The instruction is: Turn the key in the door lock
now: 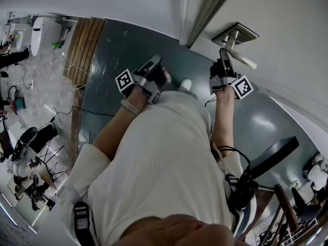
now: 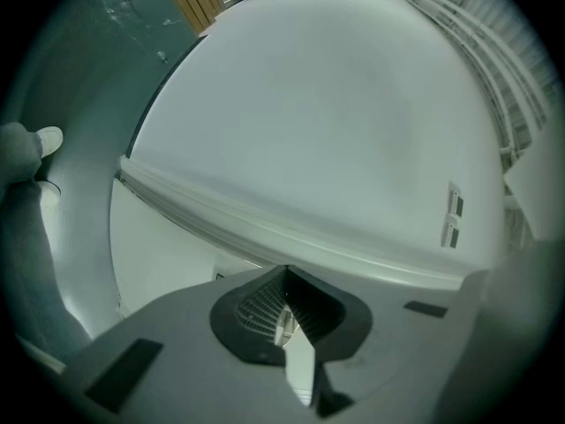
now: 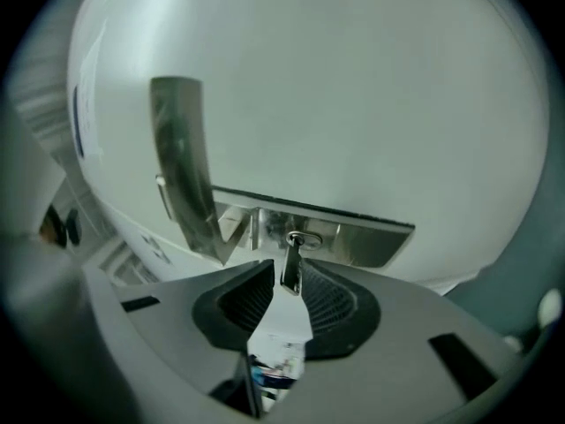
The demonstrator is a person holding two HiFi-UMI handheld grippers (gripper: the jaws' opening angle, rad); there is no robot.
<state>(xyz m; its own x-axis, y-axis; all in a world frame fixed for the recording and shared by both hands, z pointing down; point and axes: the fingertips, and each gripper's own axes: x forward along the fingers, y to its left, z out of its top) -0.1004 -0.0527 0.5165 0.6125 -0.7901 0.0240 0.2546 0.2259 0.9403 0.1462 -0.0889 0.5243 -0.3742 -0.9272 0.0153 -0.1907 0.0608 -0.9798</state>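
- Standing at a white door [image 3: 353,87], a person is seen from above, with a gripper held in each hand.
- The key [image 3: 292,251] is seated in the lock [image 3: 305,238], which is set in a metal plate [image 3: 362,237] on the door; the key's head is seen sticking out toward the right gripper view's camera.
- A metal lever handle [image 3: 181,166] is mounted on the same plate, just beside the key.
- The right gripper [image 3: 289,265] is held up to the lock. Its jaws are parted narrowly, with the key's head between the pads. A sliver of gap is seen beside the key, so no firm hold is shown.
- The left gripper [image 2: 286,270] is held well apart from the lock and is faced toward a plain white surface [image 2: 309,113]. Its jaws are closed tip to tip, and nothing is held.
- A dark teal floor [image 1: 118,50] is seen below.
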